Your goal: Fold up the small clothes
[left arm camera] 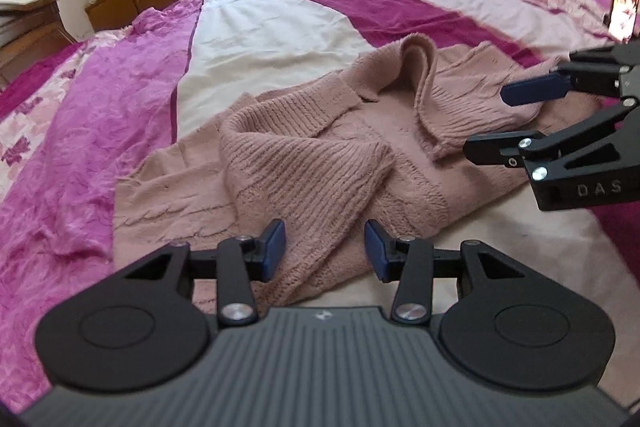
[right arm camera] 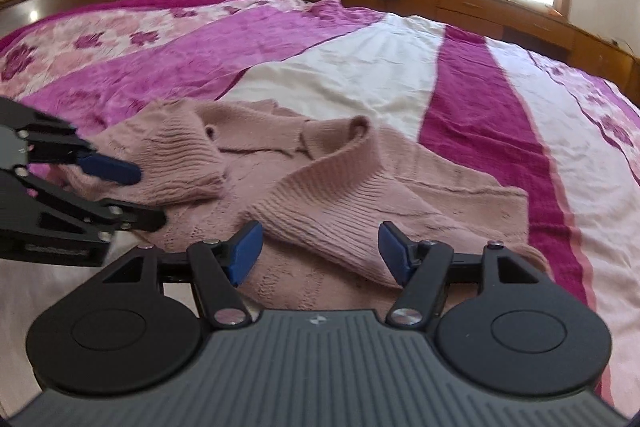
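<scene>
Both claws, L [left arm camera: 325,249] & R [right arm camera: 320,251], gaped empty over pink sweater [left arm camera: 304,155] on bed [left arm camera: 248,39], sleeves crossed inward, prob. for next fold.

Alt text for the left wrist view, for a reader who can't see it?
A pink knit sweater lies on a purple-and-white striped bedspread, sleeves folded across its front. The open left gripper hovers at its near edge; the right gripper, also open, enters from the right.
</scene>
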A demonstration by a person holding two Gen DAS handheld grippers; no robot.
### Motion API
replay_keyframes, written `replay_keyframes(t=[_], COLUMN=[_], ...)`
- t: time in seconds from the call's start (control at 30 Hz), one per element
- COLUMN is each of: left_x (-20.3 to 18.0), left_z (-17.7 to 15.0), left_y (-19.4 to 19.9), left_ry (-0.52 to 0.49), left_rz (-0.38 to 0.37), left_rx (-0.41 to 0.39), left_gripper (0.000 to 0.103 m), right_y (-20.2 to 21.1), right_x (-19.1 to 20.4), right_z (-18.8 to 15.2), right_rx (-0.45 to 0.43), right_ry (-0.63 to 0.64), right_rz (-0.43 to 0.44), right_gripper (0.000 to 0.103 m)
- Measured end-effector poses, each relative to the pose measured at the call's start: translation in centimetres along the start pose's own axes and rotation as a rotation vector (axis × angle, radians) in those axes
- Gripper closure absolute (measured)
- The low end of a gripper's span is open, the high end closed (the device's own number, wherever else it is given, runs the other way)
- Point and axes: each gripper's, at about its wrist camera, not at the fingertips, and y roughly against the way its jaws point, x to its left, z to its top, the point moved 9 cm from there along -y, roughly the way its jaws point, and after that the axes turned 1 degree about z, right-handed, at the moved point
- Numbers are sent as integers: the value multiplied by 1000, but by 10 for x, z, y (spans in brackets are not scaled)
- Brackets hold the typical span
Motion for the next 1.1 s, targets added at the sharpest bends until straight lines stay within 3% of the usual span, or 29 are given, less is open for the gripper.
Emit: replay_keyframes(t=[0.13, 0.17, 0.2, 0.23, 0.33, 0.4, 0.67, 0.8, 1.0, 1.1], left_x=[0, -1, -1, 0, 12, 28, 117, 157, 190, 195], left_z=[2, 2, 3, 3, 10, 18, 52, 56, 36, 21], left_y=[-5, -6, -5, -4, 2, 8, 6, -15, -61, -81], left_ry=[-34, -42, -49, -57, -26, 0, 69, 136, 251, 275], left_rz=[17, 15, 9, 7, 8, 36, 214, 264, 289, 287], left_rx=[-36, -44, -51, -52, -74, -98, -156, -133, -33, 28], left_gripper=[57, 62, 86, 91, 92, 92, 92, 92, 90, 89], right_y=[-17, -21, -24, -26, -25, -21, -10, -16, -46, -70], right_x=[8, 10, 12, 14, 14, 10, -52, -92, -161, -176], right_z=[-5, -6, -8, -8, -4, 2, 41, 54, 45, 29], right_rx=[23, 26, 25, 20, -7, -30, -118, -117, -31, 46], right_ry=[95, 113, 134, 156, 179, 169, 76, 41, -151, -167], right_rz=[-2, -2, -8, -7, -12, -24, -156, -237, -310, -322], right_gripper=[32, 36, 39, 53, 82, 91, 94, 94, 94, 93])
